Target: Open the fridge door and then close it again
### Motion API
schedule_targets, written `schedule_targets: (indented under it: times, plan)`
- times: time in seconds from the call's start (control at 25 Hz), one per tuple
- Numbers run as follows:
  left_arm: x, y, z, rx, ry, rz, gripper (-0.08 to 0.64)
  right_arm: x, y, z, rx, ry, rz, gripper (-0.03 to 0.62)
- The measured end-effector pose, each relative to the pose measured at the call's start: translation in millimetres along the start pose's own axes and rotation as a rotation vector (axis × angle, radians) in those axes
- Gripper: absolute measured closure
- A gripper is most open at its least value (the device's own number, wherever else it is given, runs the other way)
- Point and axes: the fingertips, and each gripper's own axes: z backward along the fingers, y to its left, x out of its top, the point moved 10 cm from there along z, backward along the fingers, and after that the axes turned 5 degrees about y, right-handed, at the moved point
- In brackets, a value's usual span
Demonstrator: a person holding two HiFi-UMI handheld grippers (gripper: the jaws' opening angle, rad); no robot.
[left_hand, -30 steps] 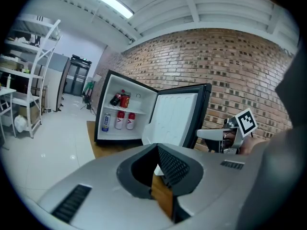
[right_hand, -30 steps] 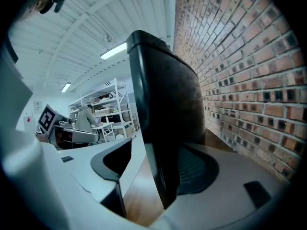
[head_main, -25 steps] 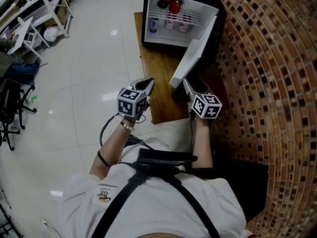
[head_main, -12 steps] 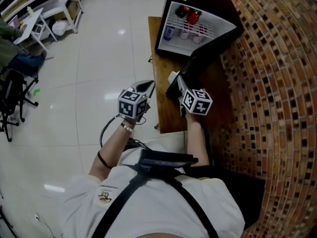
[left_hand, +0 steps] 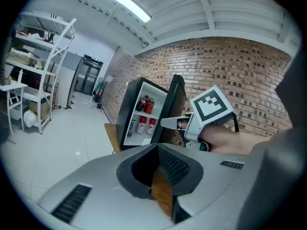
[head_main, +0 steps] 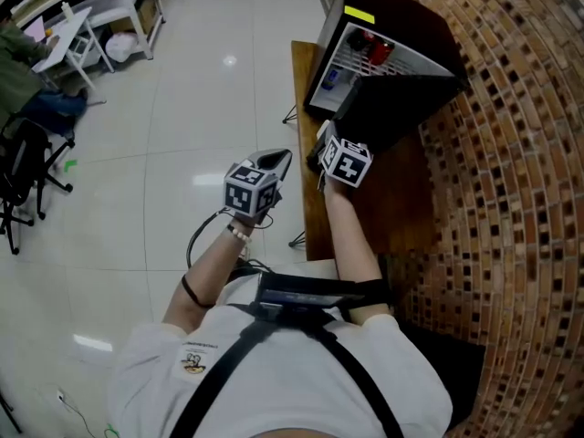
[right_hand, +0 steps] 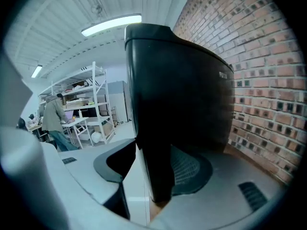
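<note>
**Fridge door (head_main: 401, 108) half open, right tongs (head_main: 321, 144) on its edge**

Close behind the fridge (head_main: 392, 35) curved a brick wall (head_main: 511, 199). The fridge stood at the far end of a wooden table (head_main: 401, 208). White shelving (head_main: 109, 3) and a black chair (head_main: 18, 176) sat well off from the fridge across the pale floor (head_main: 182, 153).

The fridge door hung partly open on the fridge's wall side, its free edge pointing away from the fridge toward the person. The right tongs straddled that edge. Their jaws had just been narrowing, one pad on the white inner lining and the other on the black outer face. They seemed clamped on it, though the dark panel made the contact hard to read. The left tongs (head_main: 281, 161) were pressed together and empty, held over the floor well short of the fridge.

The door covered much of the fridge's interior, leaving red cans (left_hand: 146, 104) and a few bottles (left_hand: 142, 124) showing. Its hinge side was lost in shadow.
</note>
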Motion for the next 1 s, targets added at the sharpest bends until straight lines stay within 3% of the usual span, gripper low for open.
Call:
schedule_targets:
  times: [0.72,1.0]
  plan:
    - [18,89,49,0.062,-0.003,0.026,0.558,58,48,-113,-0.206,0.011,-0.078,0.377]
    - [23,117,67,0.093,-0.013,0.065,0.558,76,52,-145,-0.234,0.031,-0.124,0.38]
